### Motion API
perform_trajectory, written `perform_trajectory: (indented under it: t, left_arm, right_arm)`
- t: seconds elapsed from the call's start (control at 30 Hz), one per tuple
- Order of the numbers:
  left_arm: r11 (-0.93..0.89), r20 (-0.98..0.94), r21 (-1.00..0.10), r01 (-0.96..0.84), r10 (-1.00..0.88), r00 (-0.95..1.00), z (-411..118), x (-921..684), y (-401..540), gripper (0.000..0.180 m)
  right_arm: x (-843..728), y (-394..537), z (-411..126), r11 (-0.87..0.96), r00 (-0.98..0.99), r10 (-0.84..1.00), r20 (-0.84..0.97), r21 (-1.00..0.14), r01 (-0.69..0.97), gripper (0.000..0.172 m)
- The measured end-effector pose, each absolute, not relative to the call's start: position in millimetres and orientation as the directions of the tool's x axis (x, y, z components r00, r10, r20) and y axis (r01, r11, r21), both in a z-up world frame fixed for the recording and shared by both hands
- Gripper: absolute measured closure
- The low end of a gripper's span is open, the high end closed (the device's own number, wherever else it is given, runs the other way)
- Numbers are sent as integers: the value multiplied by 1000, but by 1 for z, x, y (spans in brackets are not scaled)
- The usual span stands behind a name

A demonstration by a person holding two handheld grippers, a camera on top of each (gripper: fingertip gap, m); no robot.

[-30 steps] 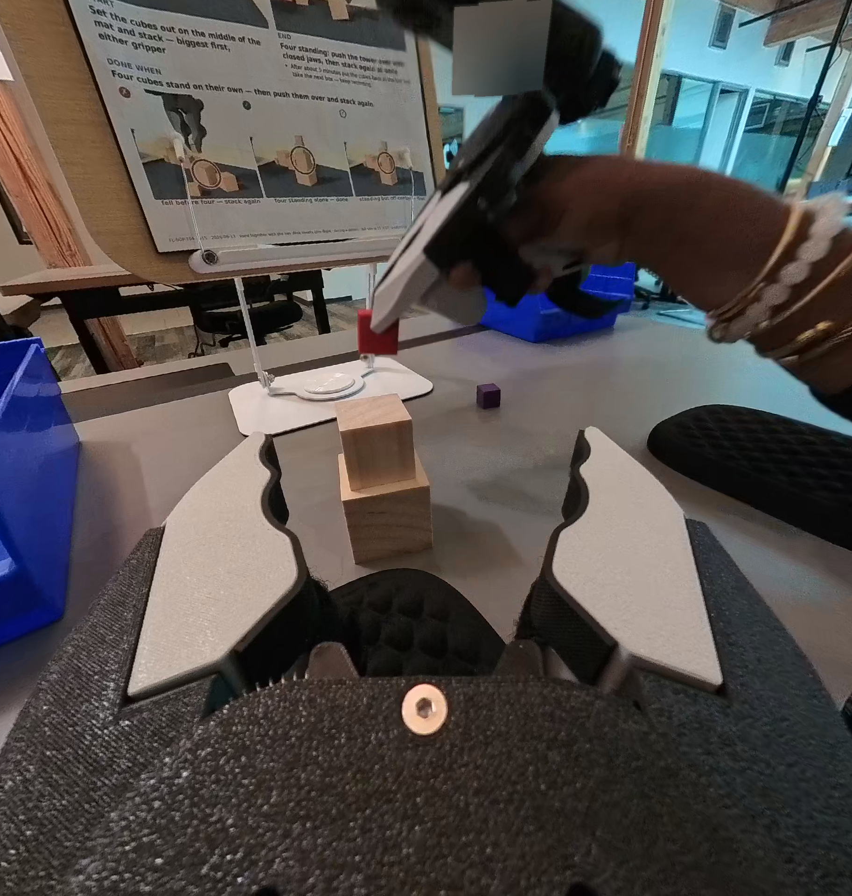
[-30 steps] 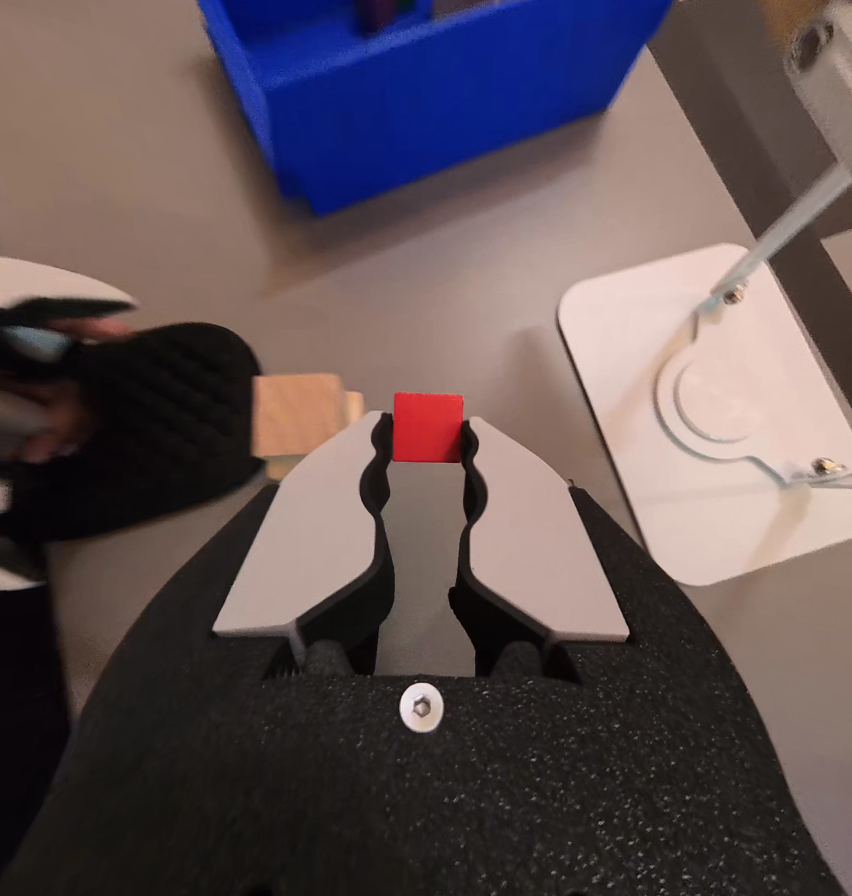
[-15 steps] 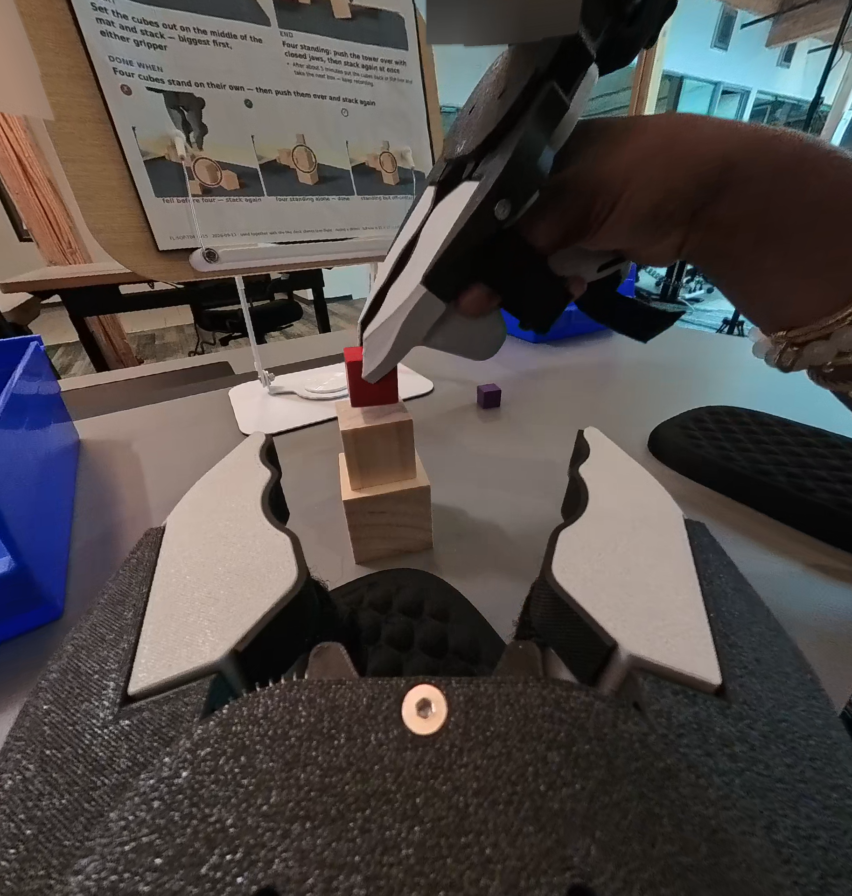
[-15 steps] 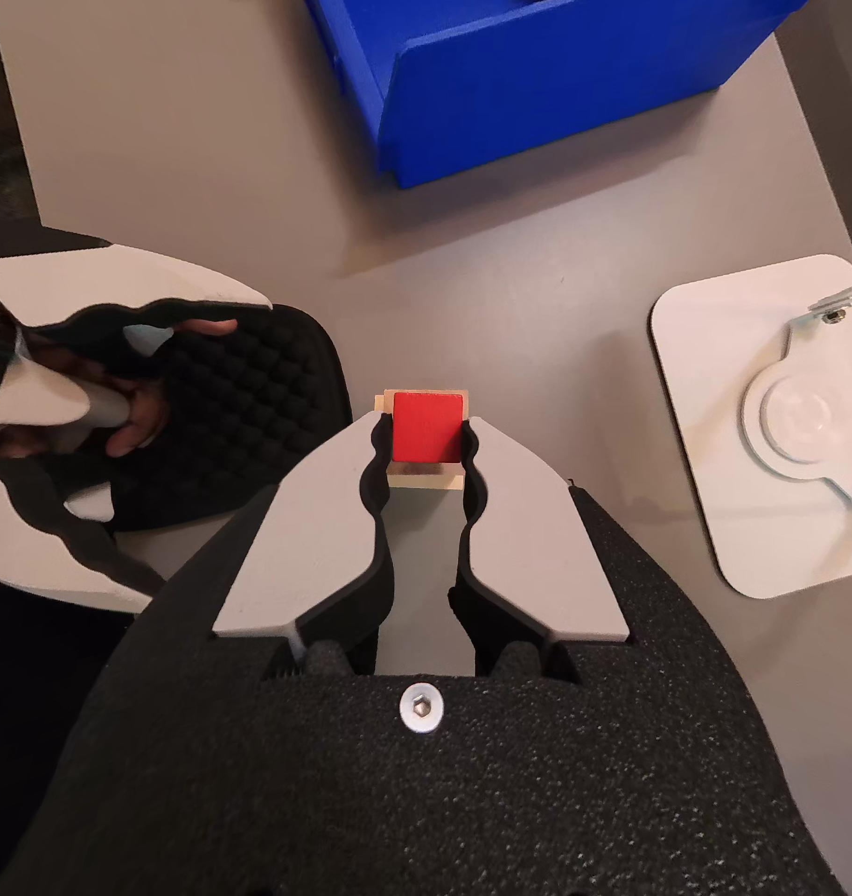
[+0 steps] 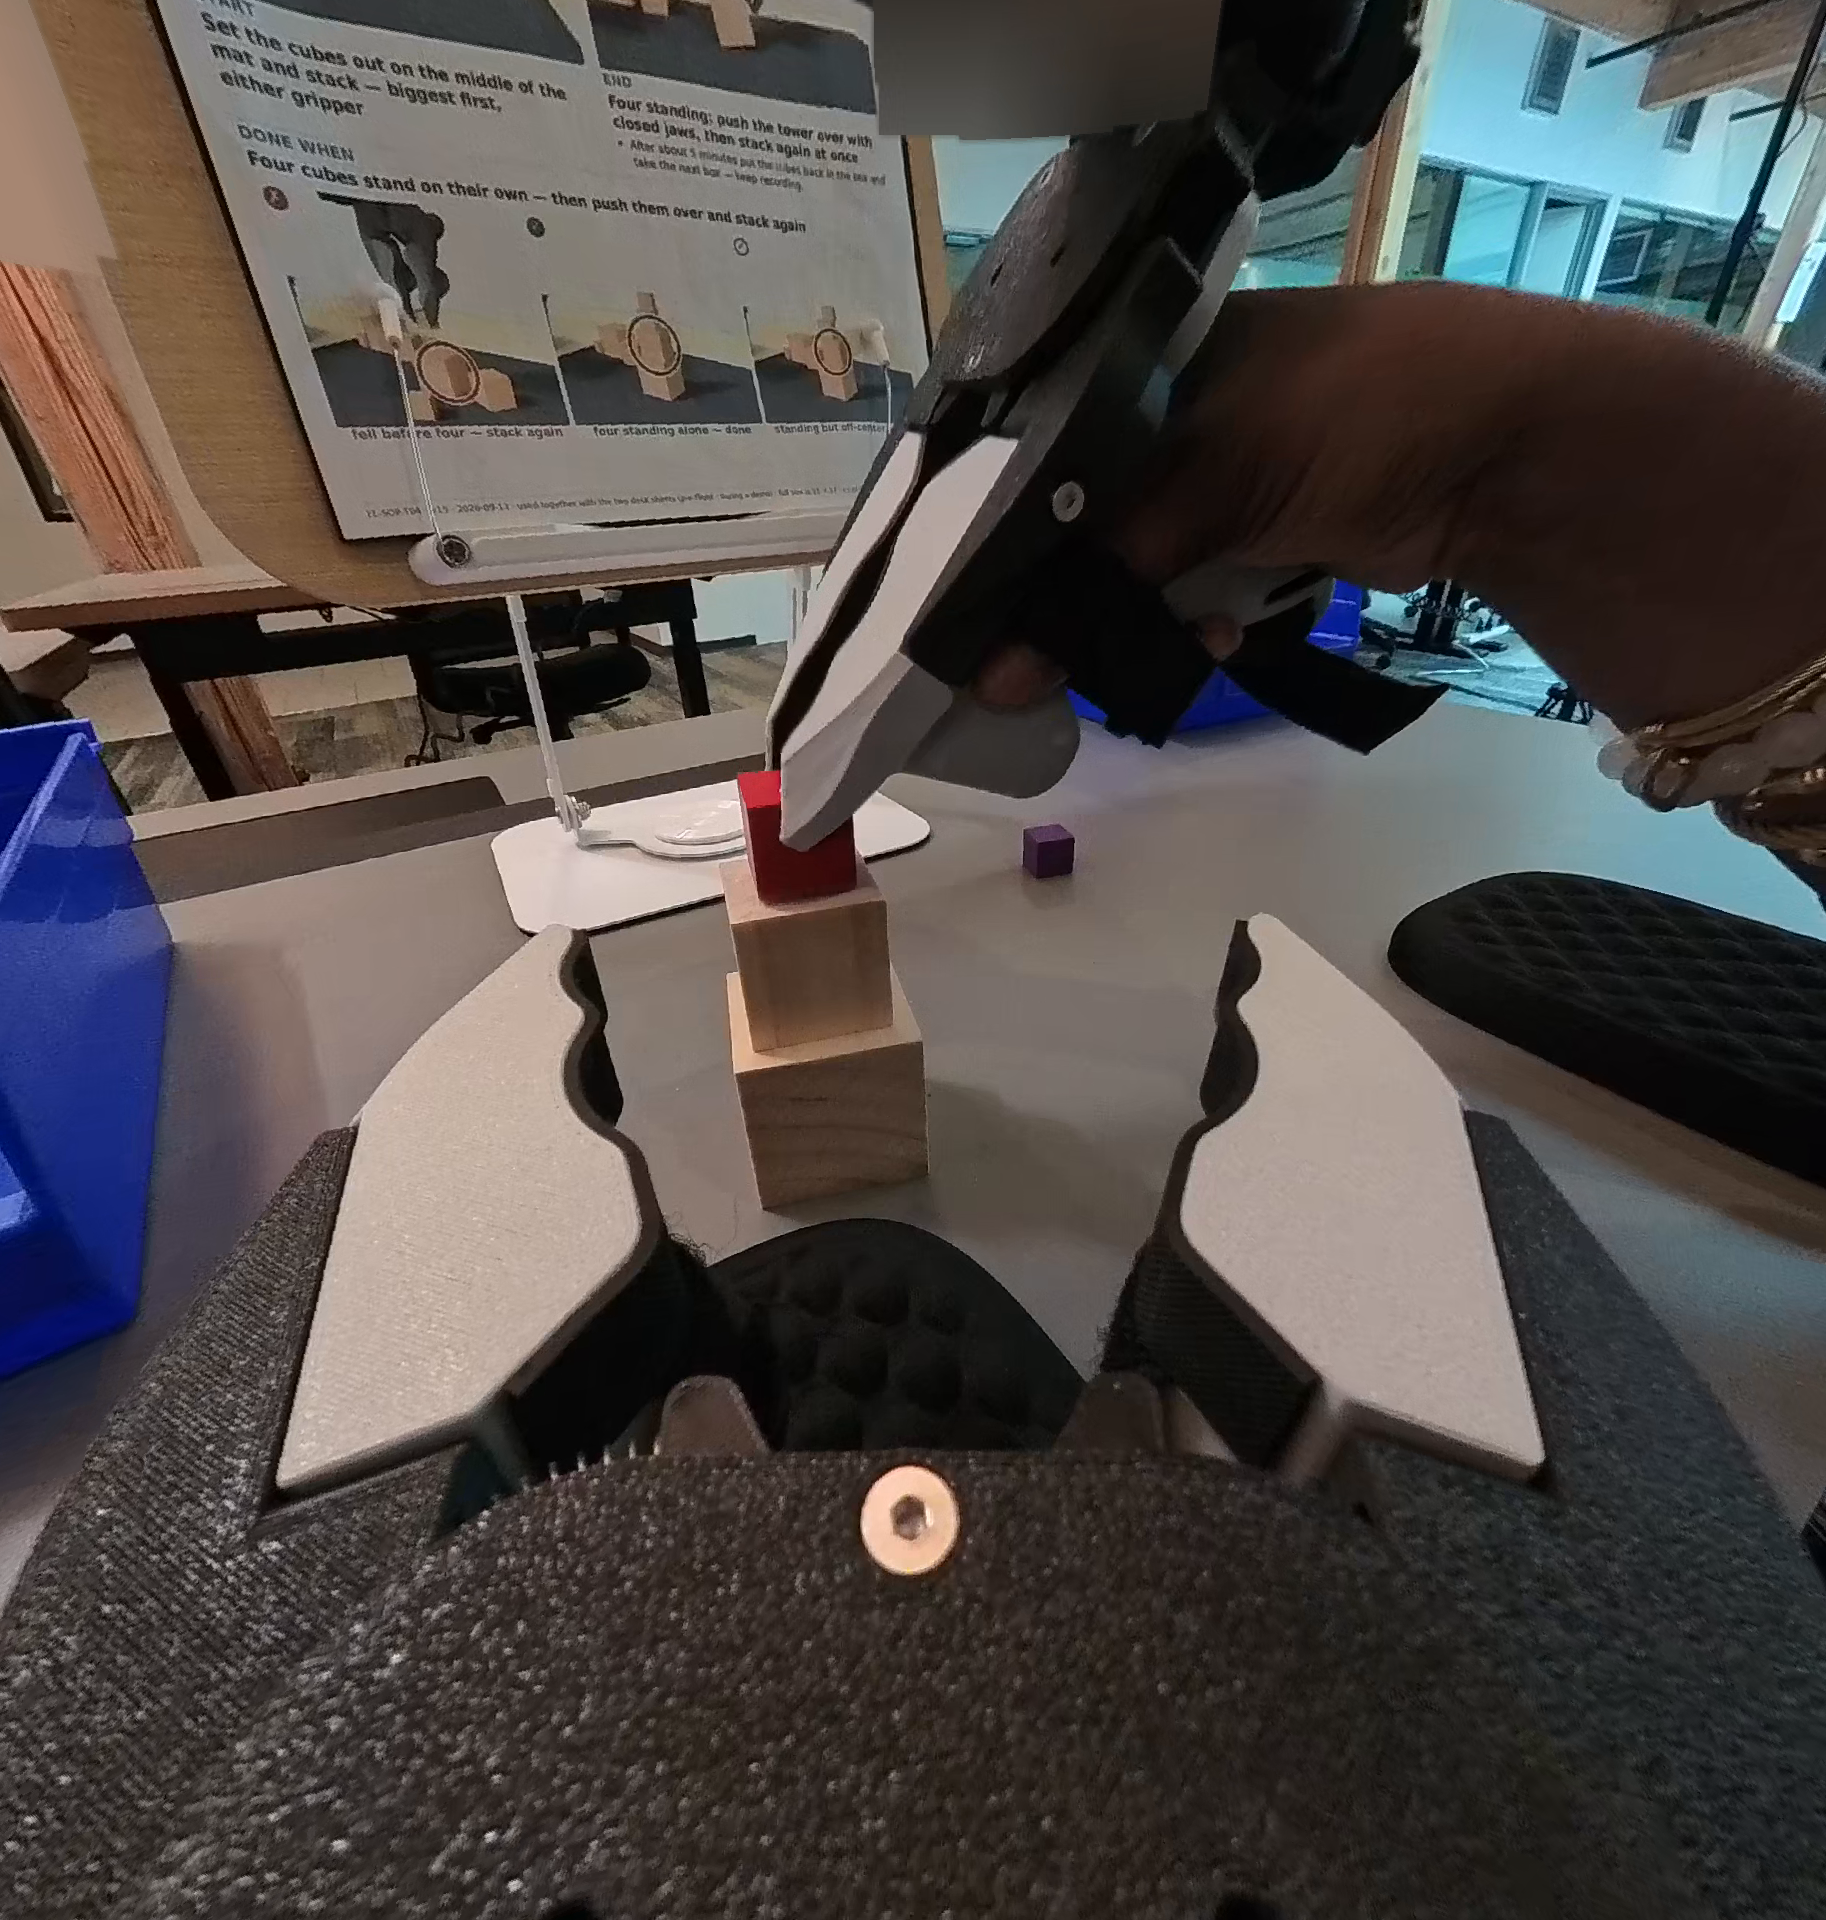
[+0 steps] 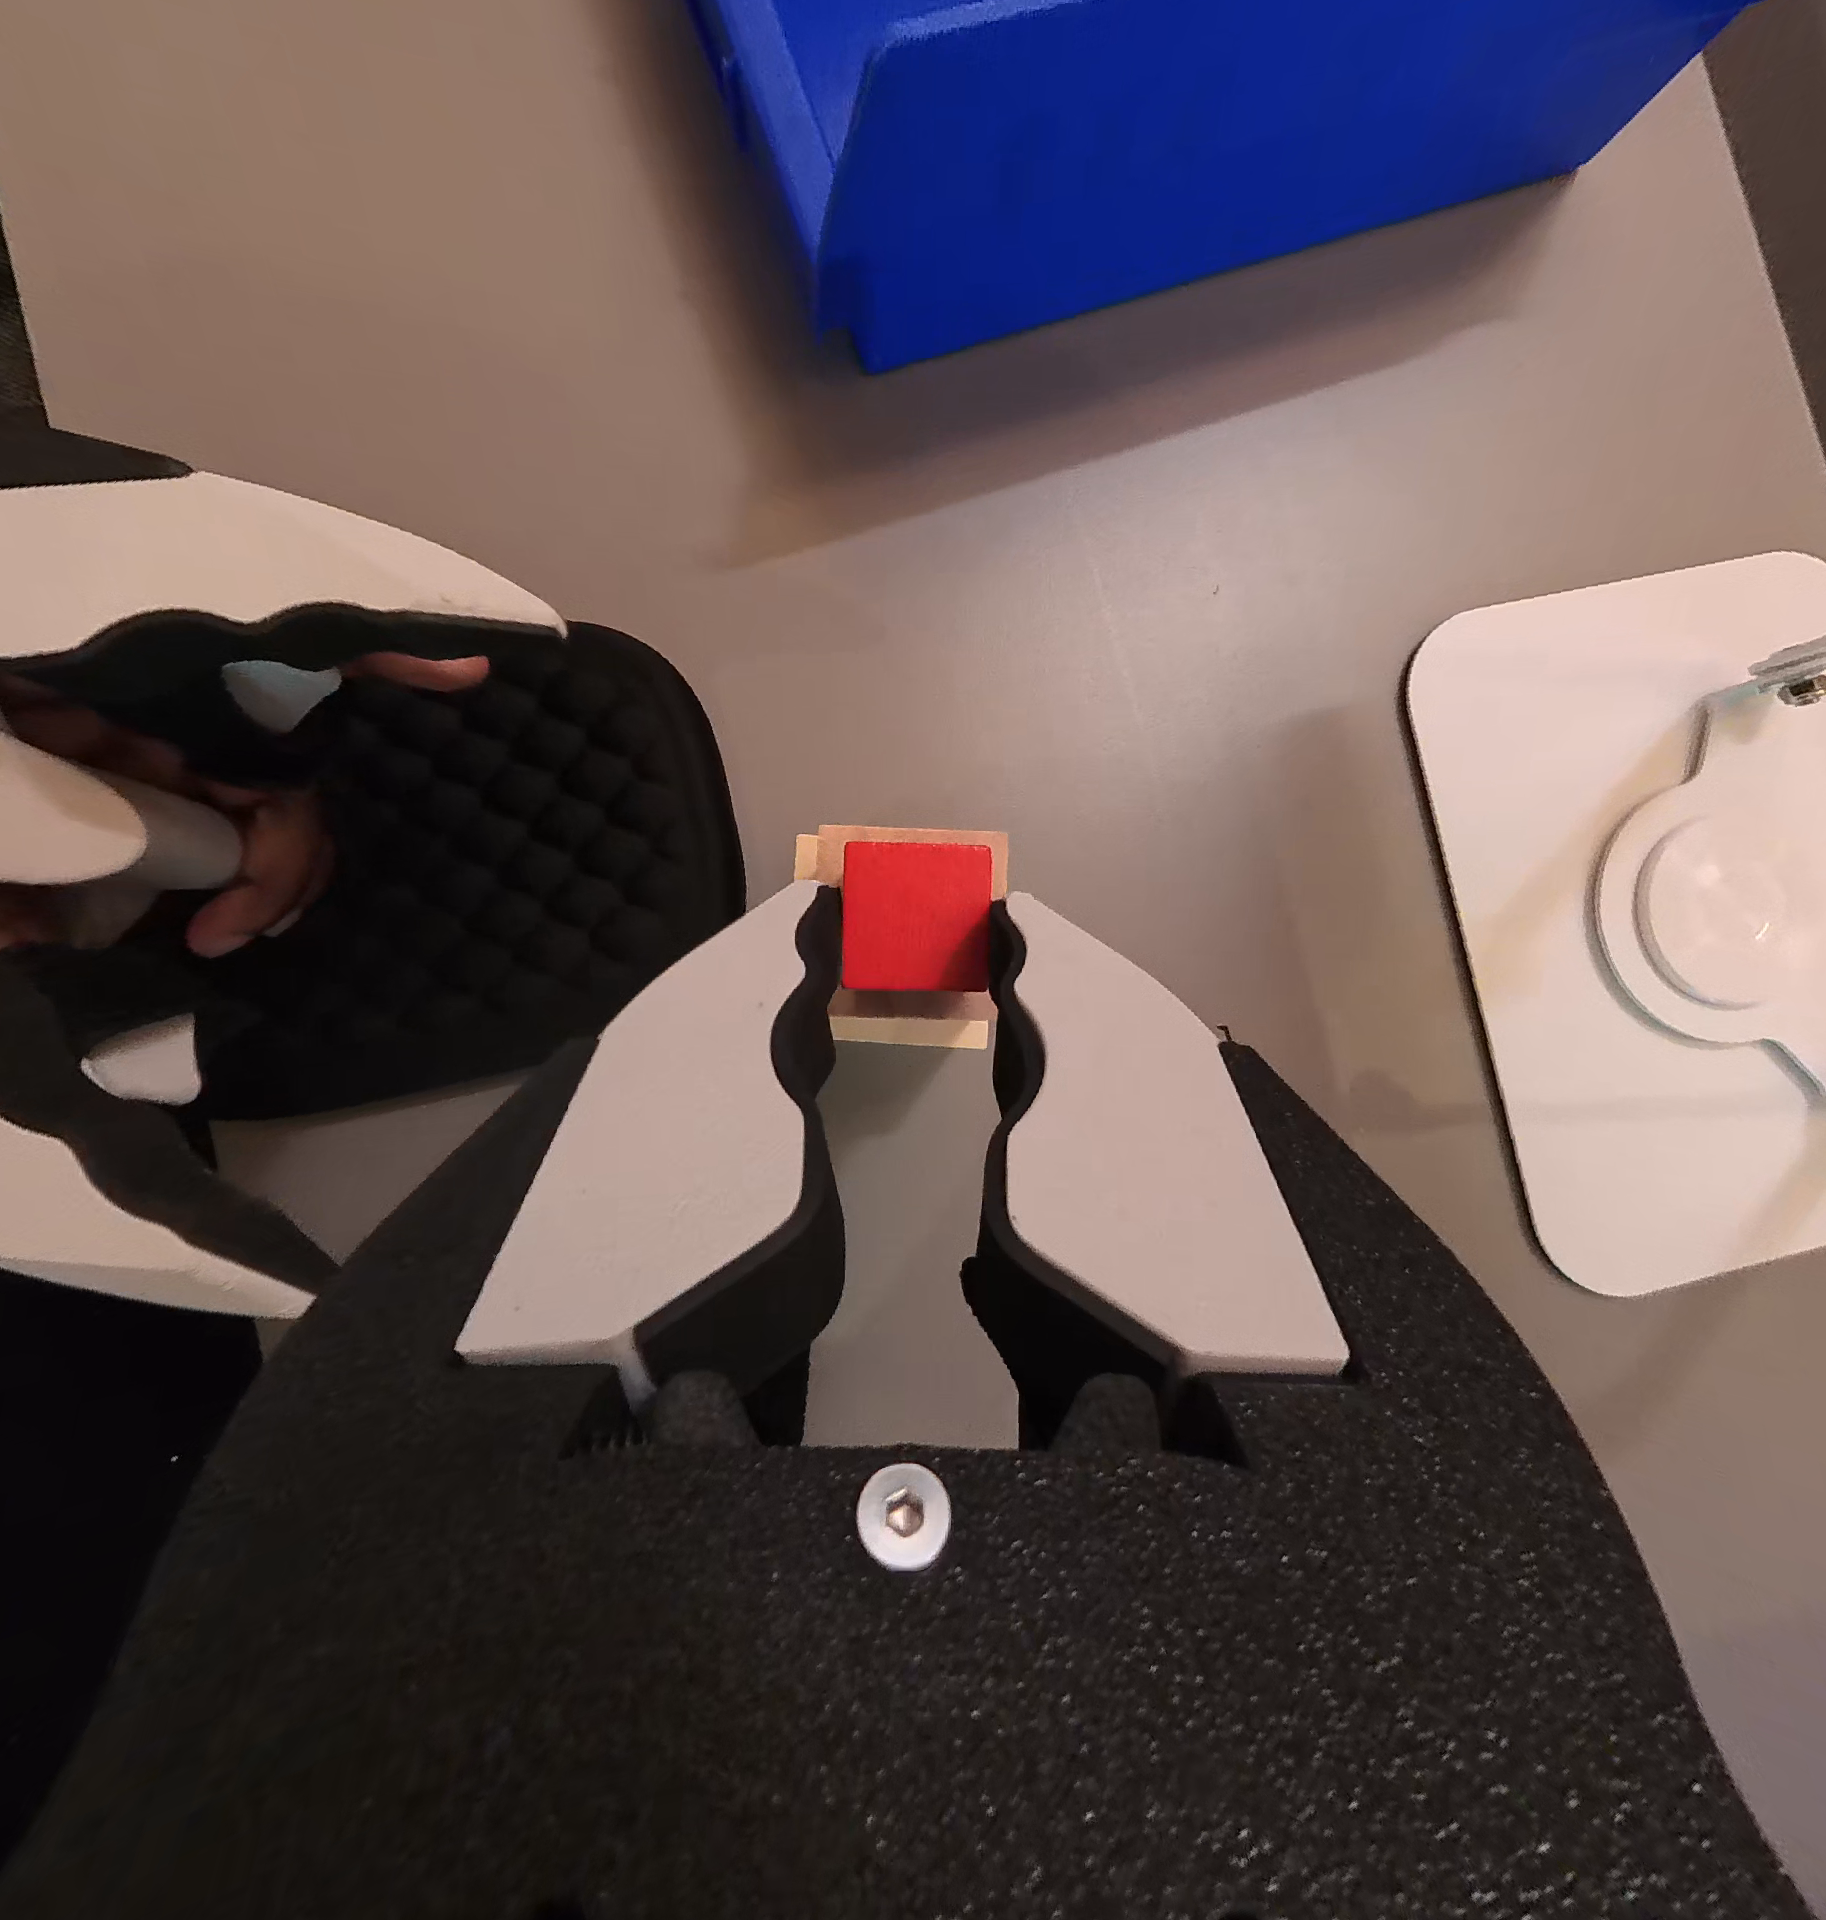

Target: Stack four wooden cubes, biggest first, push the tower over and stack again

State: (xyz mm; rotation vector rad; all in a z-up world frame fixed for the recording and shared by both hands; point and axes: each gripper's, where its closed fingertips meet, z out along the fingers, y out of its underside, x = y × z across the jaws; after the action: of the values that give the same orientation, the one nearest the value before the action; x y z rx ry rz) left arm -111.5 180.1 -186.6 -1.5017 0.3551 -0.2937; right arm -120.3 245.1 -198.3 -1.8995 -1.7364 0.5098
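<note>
My right gripper is shut on a small red cube, its pads against the cube's two sides. The cube rests on top of a stack of two wooden cubes, the smaller on the larger. In the left wrist view the right gripper comes down from above onto the red cube. My left gripper is wide open and empty. It is level with the table, and the stack stands just beyond its fingertips.
A small purple cube lies on the grey table right of the stack. A white stand base is behind it, a blue bin is at the left, and a black quilted pad is at the right. A second blue bin lies beyond the stack.
My right gripper has carried the red cube over the wooden stack and lowered it onto the top wooden cube, still gripping it. My left gripper has stayed put, open.
</note>
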Motion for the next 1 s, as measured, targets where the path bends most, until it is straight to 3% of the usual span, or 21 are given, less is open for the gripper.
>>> perform_trajectory:
  t: [0.23, 0.33, 0.63, 0.77, 1.0]
  left_arm:
    - [51, -46, -998, -28, -403, 914, -187, -112, 180, 69]
    - [51, -46, -998, -28, -403, 914, -186, -112, 180, 69]
    - [53, -45, -998, -26, -403, 914, -186, -112, 180, 69]
    - [53, -49, -998, -31, -403, 914, -186, -111, 180, 69]
    - [47, -61, -998, -46, -398, 915, -188, -111, 181, 70]
  right_arm:
    - [-120, 247, -199, -66, 122, 991, 54, -601, 796, 144]
    - [-121, 249, -199, -73, 136, 989, 59, -604, 794, 126]
    - [-91, 267, -175, -85, 149, 988, 40, -664, 743, 122]
    - [-27, 316, -192, 2, 89, 986, 138, -555, 832, 119]
    - [46, 374, -265, 18, 41, 990, 137, -402, 915, 119]
